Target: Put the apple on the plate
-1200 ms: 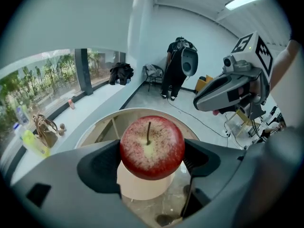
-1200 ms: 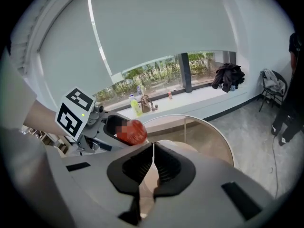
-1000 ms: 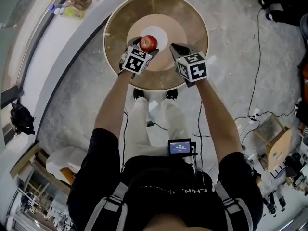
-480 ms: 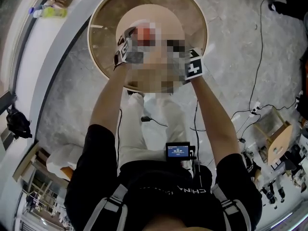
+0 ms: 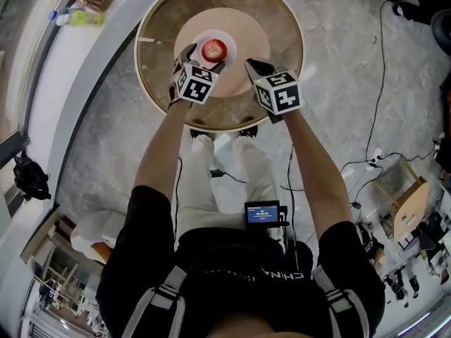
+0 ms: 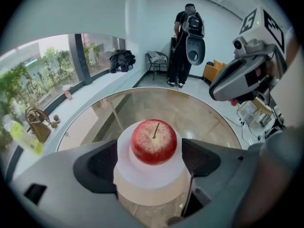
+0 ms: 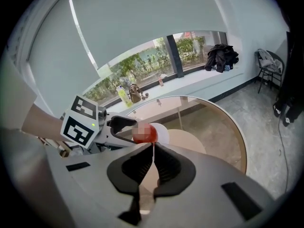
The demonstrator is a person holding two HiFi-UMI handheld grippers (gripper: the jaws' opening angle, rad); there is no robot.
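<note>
Left gripper [image 5: 204, 58], head view: poised over worktop [image 5: 162, 34] centre, flanking apple [image 5: 214, 49] on white plate [image 5: 230, 38]. Left gripper view: spread apart, clear of apple, seated upright mid-plate. Right gripper [image 7: 153, 148] view: closed on nothing, idle nearby. Judged done bar withdrawing. A second ago: apple nearer plate's near rim, tighter between jaws.

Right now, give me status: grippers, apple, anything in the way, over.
Left gripper open, jaws either side of the apple, not touching. Right gripper shut, empty. The apple sits stem up on the white plate. Nothing in the way.
</note>
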